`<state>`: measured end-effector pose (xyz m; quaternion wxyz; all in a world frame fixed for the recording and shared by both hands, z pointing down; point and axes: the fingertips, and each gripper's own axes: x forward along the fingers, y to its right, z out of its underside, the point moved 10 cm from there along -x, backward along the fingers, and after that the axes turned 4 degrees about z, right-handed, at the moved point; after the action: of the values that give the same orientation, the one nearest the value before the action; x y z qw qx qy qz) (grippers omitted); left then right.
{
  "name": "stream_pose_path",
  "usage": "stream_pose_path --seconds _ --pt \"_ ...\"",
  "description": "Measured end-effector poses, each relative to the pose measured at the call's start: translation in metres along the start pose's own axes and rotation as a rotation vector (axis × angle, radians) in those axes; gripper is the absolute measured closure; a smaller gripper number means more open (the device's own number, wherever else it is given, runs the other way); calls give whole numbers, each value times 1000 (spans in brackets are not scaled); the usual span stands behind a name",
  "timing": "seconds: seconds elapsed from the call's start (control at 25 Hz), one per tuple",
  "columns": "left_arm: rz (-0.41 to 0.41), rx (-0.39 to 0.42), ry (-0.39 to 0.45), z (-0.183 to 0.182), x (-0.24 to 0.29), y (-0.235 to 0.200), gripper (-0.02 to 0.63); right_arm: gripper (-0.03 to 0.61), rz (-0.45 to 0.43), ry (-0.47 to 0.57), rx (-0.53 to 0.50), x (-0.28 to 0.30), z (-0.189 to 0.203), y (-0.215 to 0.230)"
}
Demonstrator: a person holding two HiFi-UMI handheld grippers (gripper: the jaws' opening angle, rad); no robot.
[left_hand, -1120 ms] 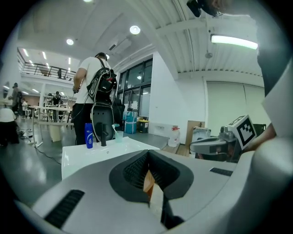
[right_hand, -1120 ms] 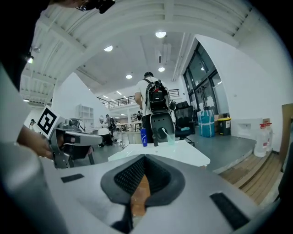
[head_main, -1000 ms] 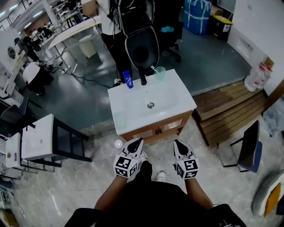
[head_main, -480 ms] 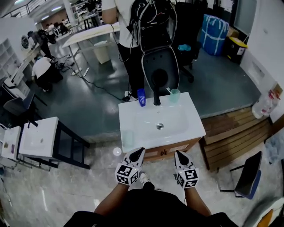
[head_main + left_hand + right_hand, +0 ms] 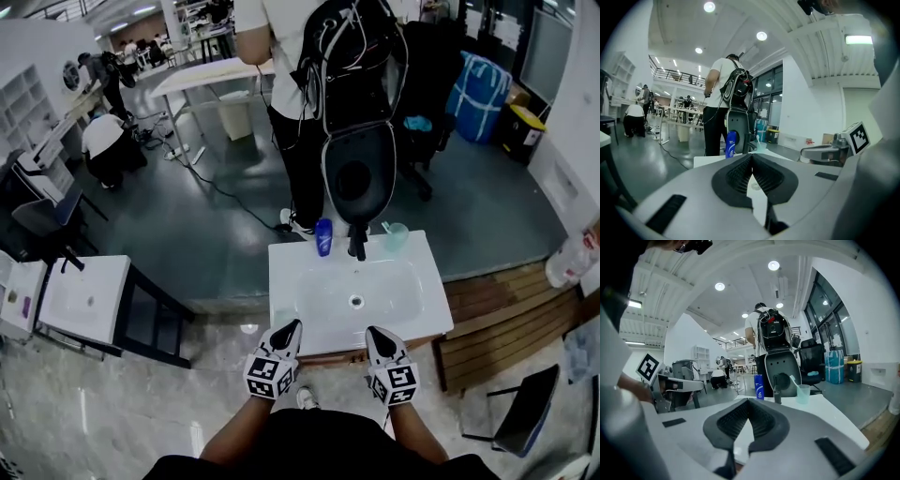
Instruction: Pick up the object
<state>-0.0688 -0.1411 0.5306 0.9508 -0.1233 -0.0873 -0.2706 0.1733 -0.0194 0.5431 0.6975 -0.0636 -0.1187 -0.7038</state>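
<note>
A white sink top [image 5: 309, 281] on a wooden cabinet stands just ahead of both grippers. Along its far edge stand a blue bottle [image 5: 323, 237], a black tap [image 5: 357, 246] and a pale green cup [image 5: 396, 236] with a toothbrush in it. My left gripper [image 5: 291, 324] hovers at the sink's near edge, shut and empty. To its right, my right gripper [image 5: 372, 332] is also shut with nothing in it. The left gripper view shows closed jaws [image 5: 751, 159] with the blue bottle [image 5: 731, 144] beyond. The right gripper view shows closed jaws [image 5: 749, 401], the bottle [image 5: 759, 386] and the cup [image 5: 803, 393].
A person with a black backpack [image 5: 352, 56] stands right behind the sink, by a grey-black chair shell [image 5: 359, 178]. A small white table [image 5: 84, 300] with a dark frame is at the left. A wooden platform [image 5: 497, 319] and a black chair [image 5: 525, 422] lie at the right.
The sink has come nearer to both grippers; their tips now reach its near edge. Both grippers have stayed shut and side by side.
</note>
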Motion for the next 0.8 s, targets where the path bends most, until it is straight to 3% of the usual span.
stream_pose_path --seconds 0.2,0.8 --pt "-25 -5 13 -5 11 -7 592 560 -60 -2 -24 31 -15 5" --pt "-207 -79 0 7 4 -41 592 560 -278 -56 -83 108 -28 -11"
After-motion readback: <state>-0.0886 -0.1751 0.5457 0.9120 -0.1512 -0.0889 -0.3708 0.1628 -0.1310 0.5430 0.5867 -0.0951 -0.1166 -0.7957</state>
